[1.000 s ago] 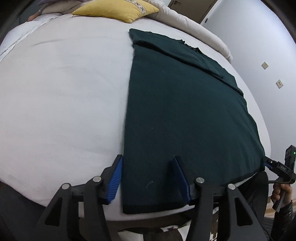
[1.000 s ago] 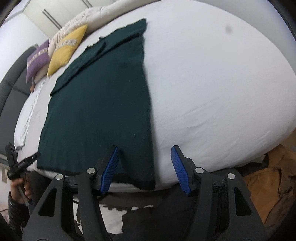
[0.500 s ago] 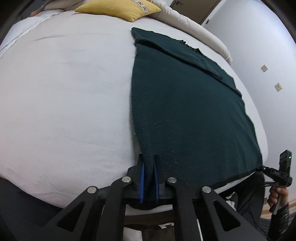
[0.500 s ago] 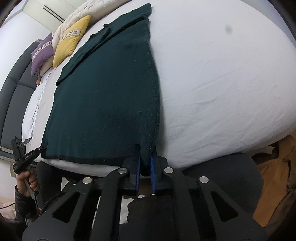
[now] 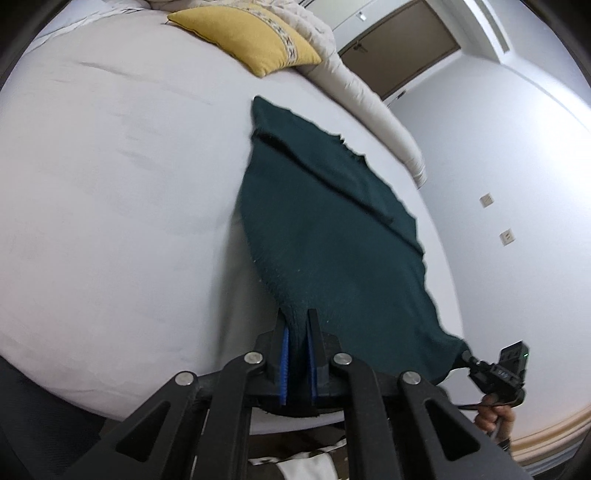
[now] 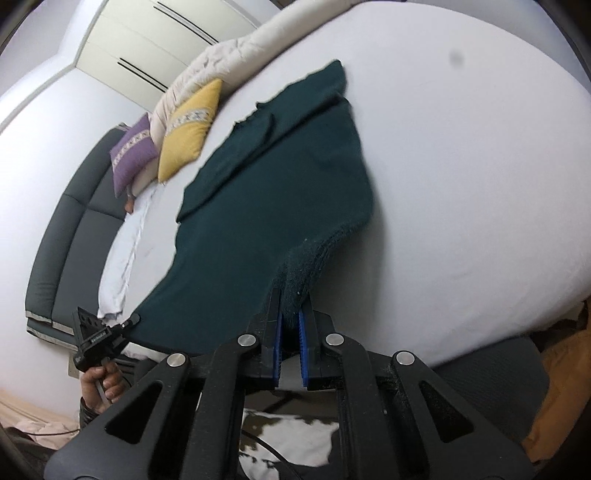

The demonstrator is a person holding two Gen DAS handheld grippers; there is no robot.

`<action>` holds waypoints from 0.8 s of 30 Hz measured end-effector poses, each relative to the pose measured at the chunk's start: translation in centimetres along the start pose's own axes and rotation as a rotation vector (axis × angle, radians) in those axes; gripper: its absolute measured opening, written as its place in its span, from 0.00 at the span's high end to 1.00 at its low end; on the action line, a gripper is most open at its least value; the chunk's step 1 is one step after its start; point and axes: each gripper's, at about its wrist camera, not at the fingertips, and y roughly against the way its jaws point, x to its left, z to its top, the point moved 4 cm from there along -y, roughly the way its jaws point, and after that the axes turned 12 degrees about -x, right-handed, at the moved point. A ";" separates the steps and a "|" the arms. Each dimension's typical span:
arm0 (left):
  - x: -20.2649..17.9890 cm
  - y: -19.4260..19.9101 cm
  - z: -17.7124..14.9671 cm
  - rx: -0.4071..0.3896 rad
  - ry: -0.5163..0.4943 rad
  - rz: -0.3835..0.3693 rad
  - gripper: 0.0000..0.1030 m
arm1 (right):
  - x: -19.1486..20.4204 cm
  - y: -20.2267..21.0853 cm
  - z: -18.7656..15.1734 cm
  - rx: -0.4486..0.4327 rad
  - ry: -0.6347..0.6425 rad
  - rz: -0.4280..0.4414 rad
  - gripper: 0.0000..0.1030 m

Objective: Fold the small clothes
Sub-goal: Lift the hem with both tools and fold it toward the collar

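Observation:
A dark green knit garment [image 5: 332, 236] lies on the white bed [image 5: 110, 206], its sleeves folded across the far end. My left gripper [image 5: 297, 325] is shut on the garment's near left hem corner and holds it lifted off the bed. My right gripper [image 6: 290, 306] is shut on the near right hem corner of the garment [image 6: 266, 199], also raised. Each gripper shows in the other's view, the right one [image 5: 466, 357] and the left one [image 6: 133, 319], clamped on its corner. The hem hangs between them.
A yellow pillow [image 5: 247, 35] and a beige duvet [image 5: 369, 99] lie at the bed's far end, with a purple pillow [image 6: 135, 151] beside them. A dark headboard [image 6: 62, 251] stands at the left. An orange-brown cloth [image 6: 554, 398] lies off the bed's near right edge.
Both grippers shut on the hem corners a second ago. Since then they have lifted the near hem off the bed and carried it up and toward the far end.

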 end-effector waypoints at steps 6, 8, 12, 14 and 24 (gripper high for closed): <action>-0.7 -0.1 2.0 -0.036 0.032 -0.039 0.92 | 1.6 -0.4 2.5 -0.054 -0.012 0.039 0.94; -0.6 -0.1 2.7 -0.048 0.052 -0.054 0.92 | 1.8 -0.5 3.5 -0.074 -0.022 0.048 0.94; -1.0 -0.2 4.1 -0.062 0.076 -0.084 0.92 | 2.4 -0.5 5.8 -0.110 -0.061 0.089 0.94; -1.3 -0.5 5.0 -0.071 0.084 -0.097 0.92 | 2.8 -0.7 7.2 -0.130 -0.075 0.109 0.94; -1.8 -3.7 10.9 -0.108 0.174 -0.154 0.92 | 4.4 -3.9 15.6 -0.220 -0.139 0.147 0.94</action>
